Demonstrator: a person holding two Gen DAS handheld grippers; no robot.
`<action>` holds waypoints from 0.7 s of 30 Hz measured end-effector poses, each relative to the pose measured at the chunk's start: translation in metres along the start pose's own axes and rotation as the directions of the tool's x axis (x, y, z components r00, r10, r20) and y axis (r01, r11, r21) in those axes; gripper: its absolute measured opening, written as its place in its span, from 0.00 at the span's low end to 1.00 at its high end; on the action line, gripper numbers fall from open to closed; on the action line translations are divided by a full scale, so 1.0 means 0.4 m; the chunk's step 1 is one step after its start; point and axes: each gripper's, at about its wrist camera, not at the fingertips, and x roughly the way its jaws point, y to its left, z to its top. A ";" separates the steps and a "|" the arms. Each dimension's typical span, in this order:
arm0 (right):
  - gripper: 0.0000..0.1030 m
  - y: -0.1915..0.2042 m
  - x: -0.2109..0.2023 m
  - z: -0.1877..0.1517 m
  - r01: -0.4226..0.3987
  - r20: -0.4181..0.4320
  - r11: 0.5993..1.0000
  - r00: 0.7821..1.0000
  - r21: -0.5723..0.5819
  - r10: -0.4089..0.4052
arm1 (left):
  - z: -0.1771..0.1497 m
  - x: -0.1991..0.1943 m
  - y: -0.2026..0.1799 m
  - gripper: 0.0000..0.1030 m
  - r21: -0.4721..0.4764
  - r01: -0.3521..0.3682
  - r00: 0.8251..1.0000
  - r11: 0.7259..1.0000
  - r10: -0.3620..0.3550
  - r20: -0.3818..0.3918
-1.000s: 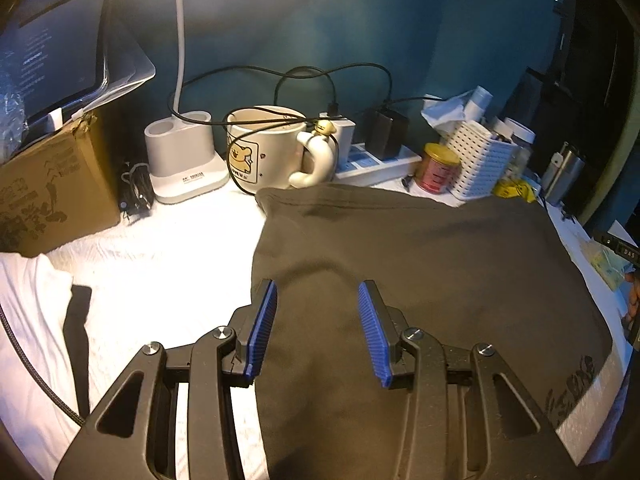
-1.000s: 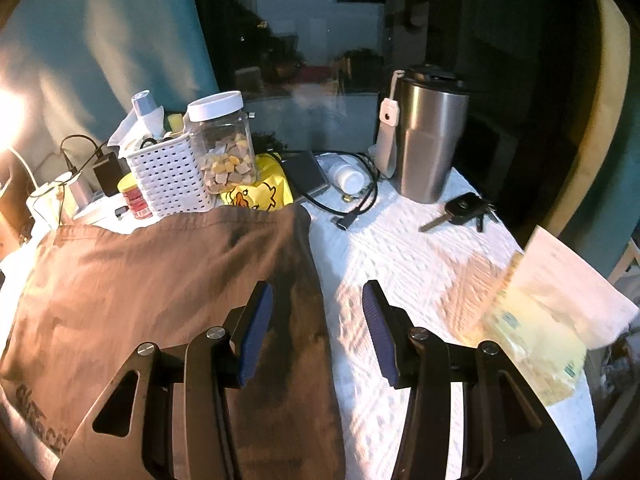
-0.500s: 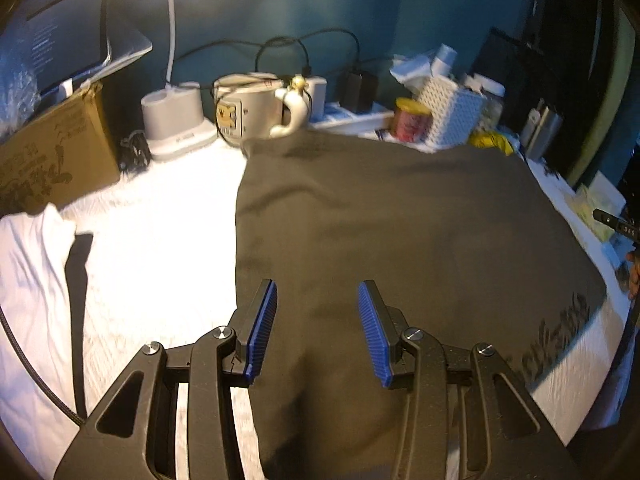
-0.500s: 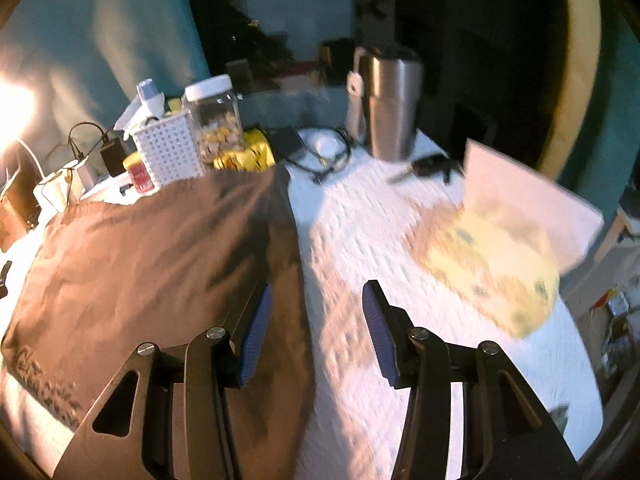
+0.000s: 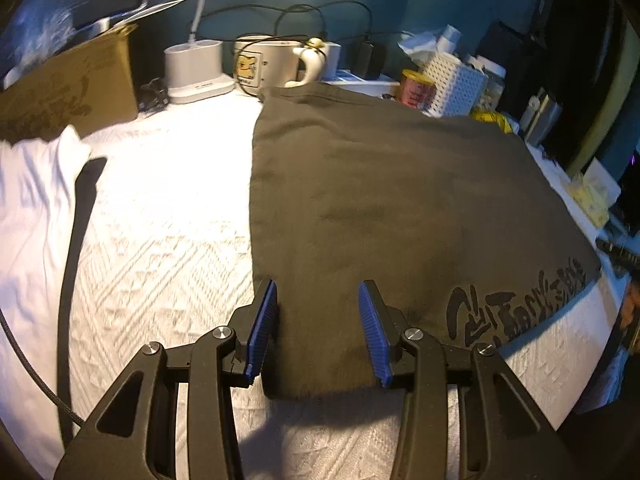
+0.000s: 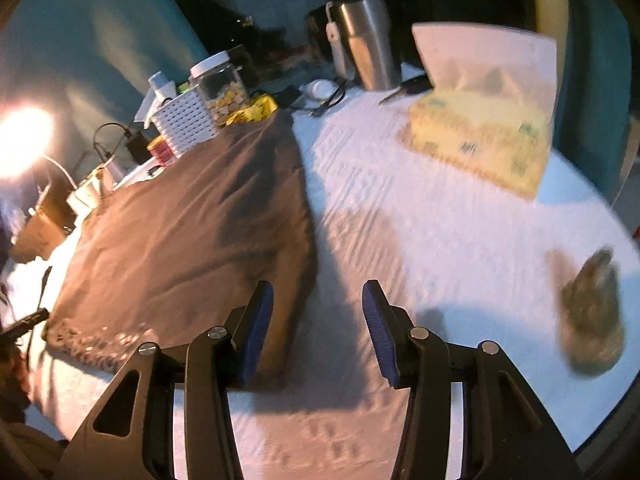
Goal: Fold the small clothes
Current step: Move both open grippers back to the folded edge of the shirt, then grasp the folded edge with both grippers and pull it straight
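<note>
A dark brown garment (image 5: 392,208) with black lettering near one edge lies flat on the white textured cloth (image 5: 160,248). My left gripper (image 5: 318,330) is open and empty, above the garment's near left corner. In the right wrist view the same garment (image 6: 188,240) lies at the left. My right gripper (image 6: 318,330) is open and empty, its left finger over the garment's near right corner, its right finger over bare cloth. A white garment (image 5: 32,216) lies at the far left.
Along the back stand a cardboard box (image 5: 68,88), a white lamp base (image 5: 196,72), a mug (image 5: 272,66), a white basket (image 5: 452,84) and cables. A tissue box (image 6: 480,140), a steel tumbler (image 6: 368,44), a jar (image 6: 222,88) and a blurred brown object (image 6: 596,320) stand at the right.
Both grippers have pulled back toward the near edge of the table, so the garment's near corners and lettering now show. Both stayed open.
</note>
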 end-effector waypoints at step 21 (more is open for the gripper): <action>0.09 0.063 0.012 -0.084 -0.019 0.058 0.994 0.998 0.104 0.013 | -0.062 -0.010 0.012 0.57 -0.020 0.002 1.000 1.000 -0.002 -0.009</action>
